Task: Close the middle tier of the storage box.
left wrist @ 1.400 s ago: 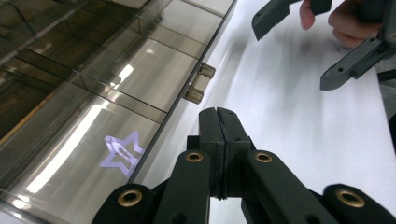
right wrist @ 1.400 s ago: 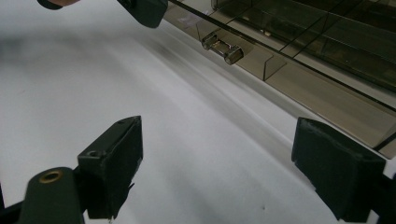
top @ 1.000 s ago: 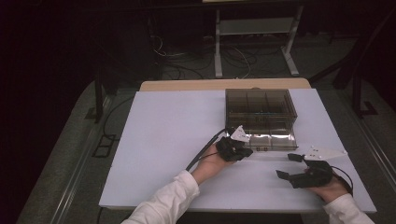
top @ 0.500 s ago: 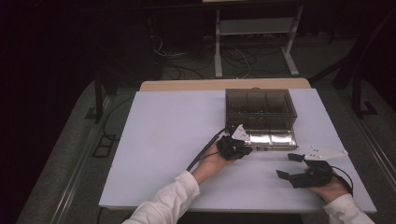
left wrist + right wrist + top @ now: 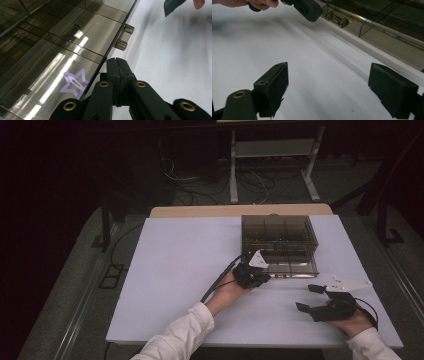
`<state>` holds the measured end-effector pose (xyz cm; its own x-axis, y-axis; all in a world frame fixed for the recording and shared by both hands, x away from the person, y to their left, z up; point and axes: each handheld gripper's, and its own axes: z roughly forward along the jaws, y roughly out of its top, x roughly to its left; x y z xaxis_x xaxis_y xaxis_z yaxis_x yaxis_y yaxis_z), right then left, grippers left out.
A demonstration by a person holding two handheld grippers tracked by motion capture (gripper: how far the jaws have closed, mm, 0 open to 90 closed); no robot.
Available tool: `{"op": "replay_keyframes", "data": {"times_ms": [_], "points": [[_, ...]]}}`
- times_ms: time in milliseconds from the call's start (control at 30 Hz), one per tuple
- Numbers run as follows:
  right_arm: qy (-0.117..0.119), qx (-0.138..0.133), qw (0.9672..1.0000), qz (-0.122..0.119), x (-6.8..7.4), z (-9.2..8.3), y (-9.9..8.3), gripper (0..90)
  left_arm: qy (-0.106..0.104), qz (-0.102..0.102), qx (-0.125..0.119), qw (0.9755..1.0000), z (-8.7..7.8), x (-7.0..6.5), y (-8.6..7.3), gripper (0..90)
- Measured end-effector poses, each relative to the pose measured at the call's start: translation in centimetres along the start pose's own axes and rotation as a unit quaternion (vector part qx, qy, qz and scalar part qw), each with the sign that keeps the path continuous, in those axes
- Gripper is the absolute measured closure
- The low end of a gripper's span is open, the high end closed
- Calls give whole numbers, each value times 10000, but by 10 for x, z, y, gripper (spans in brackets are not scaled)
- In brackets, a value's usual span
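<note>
The left gripper [image 5: 253,272], a black two-jaw tool with a grey three-cornered plate on top, sits at the near edge of a smoked, see-through plastic organiser box [image 5: 279,245] with a grid of compartments under its closed lid. In the left gripper view its jaws are pressed flat together with nothing between them, their tips right at the front edge of the lid. Just left of those tips, under the lid in the nearest compartment, lies a small lilac star-shaped clip [image 5: 74,84]. Ahead of the tips and slightly right, a small translucent brown latch [image 5: 124,36] sticks out from the box's front edge. The right gripper [image 5: 312,299] lies low over the white tabletop [image 5: 175,270], well apart from the box, on the near right side of the left gripper. Its jaws stand wide apart, with only bare table between the two black pads [image 5: 274,82]. From the right gripper view, the box's front wall runs across the far side, and the left gripper [image 5: 308,10] hangs beside the latch [image 5: 337,18].
</note>
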<state>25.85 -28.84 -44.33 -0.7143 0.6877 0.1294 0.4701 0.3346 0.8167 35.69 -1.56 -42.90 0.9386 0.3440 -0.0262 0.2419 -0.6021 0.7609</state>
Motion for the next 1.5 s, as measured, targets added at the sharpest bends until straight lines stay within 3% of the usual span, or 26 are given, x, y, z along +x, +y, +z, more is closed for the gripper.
{"op": "replay_keyframes", "data": {"times_ms": [1500], "points": [[1, 14, 10000, 20, 0, 1, 0, 164, 281, -192, -216, 9992, 8, 23, 9, 893]]}}
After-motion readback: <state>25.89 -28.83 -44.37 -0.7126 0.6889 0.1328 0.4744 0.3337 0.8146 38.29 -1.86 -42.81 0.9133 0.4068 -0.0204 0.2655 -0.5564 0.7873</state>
